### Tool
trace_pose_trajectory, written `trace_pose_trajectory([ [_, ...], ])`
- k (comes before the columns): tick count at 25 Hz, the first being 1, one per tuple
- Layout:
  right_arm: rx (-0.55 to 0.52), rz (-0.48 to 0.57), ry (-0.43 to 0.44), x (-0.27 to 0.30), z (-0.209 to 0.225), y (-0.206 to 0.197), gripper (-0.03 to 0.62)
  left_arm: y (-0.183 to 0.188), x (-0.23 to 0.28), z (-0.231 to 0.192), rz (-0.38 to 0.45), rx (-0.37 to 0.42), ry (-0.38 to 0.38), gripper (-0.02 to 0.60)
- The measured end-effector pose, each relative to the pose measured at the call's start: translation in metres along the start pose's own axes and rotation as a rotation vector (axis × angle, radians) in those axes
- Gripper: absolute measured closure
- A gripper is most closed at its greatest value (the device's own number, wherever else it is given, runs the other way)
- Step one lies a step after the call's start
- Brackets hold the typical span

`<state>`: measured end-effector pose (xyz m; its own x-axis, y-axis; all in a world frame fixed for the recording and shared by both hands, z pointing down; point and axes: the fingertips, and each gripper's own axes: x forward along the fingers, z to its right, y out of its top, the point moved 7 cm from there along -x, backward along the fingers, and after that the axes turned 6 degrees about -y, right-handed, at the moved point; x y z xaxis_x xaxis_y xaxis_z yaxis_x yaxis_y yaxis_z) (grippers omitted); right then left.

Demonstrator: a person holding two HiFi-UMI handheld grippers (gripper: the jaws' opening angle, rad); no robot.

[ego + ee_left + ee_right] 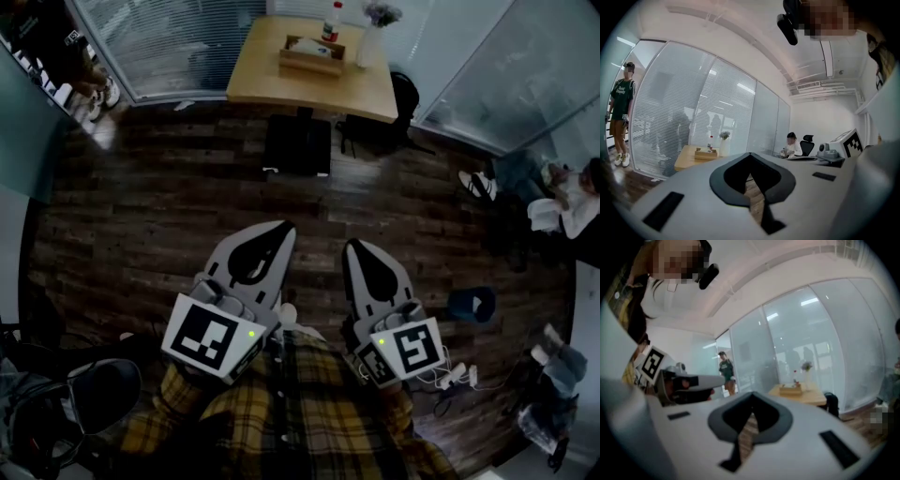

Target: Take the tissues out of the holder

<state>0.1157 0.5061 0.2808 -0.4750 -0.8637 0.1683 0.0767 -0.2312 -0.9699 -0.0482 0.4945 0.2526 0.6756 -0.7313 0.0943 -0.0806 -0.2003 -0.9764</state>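
A wooden tissue holder [311, 54] with white tissues in it stands on a light wooden table [272, 80] far ahead across the room. It also shows small in the left gripper view as the holder [706, 153] and in the right gripper view as the holder [790, 390]. My left gripper [286, 231] and right gripper [351, 246] are held close to my body, side by side above the dark wood floor, far from the table. Both point towards it. The jaws of each are shut with nothing between them, as seen on the left gripper [750, 153] and the right gripper [751, 393].
A bottle [332, 22] and a white vase with flowers [370, 42] stand beside the holder. A black stool [298, 145] and a bag [380, 131] sit at the table's near side. Glass walls enclose the corner. One person stands at left [621, 112], another sits [791, 145].
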Motion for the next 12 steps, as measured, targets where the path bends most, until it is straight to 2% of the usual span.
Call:
trace_pose_trajectory([
  [7, -0.008, 0.004, 0.003, 0.040, 0.006, 0.008, 0.582, 0.007, 0.022, -0.036, 0.000, 0.003, -0.001, 0.575],
  [12, -0.005, -0.002, 0.006, 0.099, 0.019, 0.019, 0.582, 0.021, 0.054, -0.084, 0.006, -0.004, -0.012, 0.575],
])
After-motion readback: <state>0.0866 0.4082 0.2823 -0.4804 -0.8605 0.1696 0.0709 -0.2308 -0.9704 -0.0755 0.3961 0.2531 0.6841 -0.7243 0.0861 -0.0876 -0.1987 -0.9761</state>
